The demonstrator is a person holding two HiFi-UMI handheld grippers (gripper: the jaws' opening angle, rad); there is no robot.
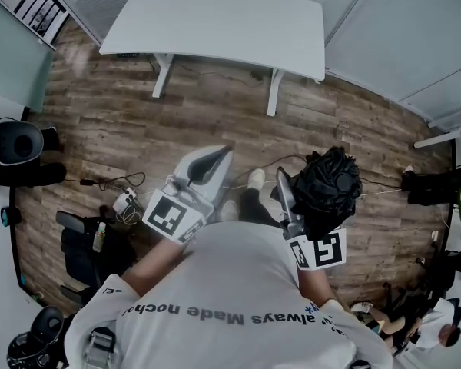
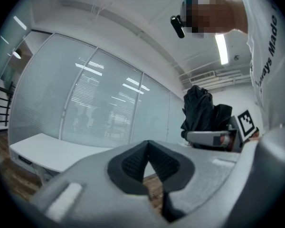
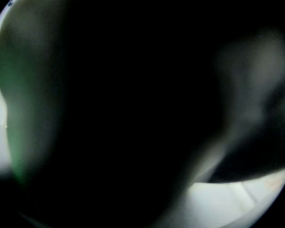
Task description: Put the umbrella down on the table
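Note:
A folded black umbrella (image 1: pixel 330 179) is bunched between the jaws of my right gripper (image 1: pixel 307 194), held level at waist height over the wooden floor. Its dark fabric (image 3: pixel 109 103) blacks out nearly the whole right gripper view. In the left gripper view the umbrella (image 2: pixel 202 110) shows at the right, above one grey jaw. My left gripper (image 1: pixel 219 156) points the same way, shut with nothing in it; its pads (image 2: pixel 133 163) meet at the tips. The white table (image 1: pixel 215 21) stands ahead across the floor, also seen low at the left in the left gripper view (image 2: pixel 47 151).
Cables and a power strip (image 1: pixel 127 202) lie on the floor by my feet. A black chair (image 1: pixel 19 141) and dark bags (image 1: pixel 84 244) stand at the left. Another person (image 1: pixel 438 329) sits at the lower right. Glass partition walls (image 2: pixel 99 99) run behind the table.

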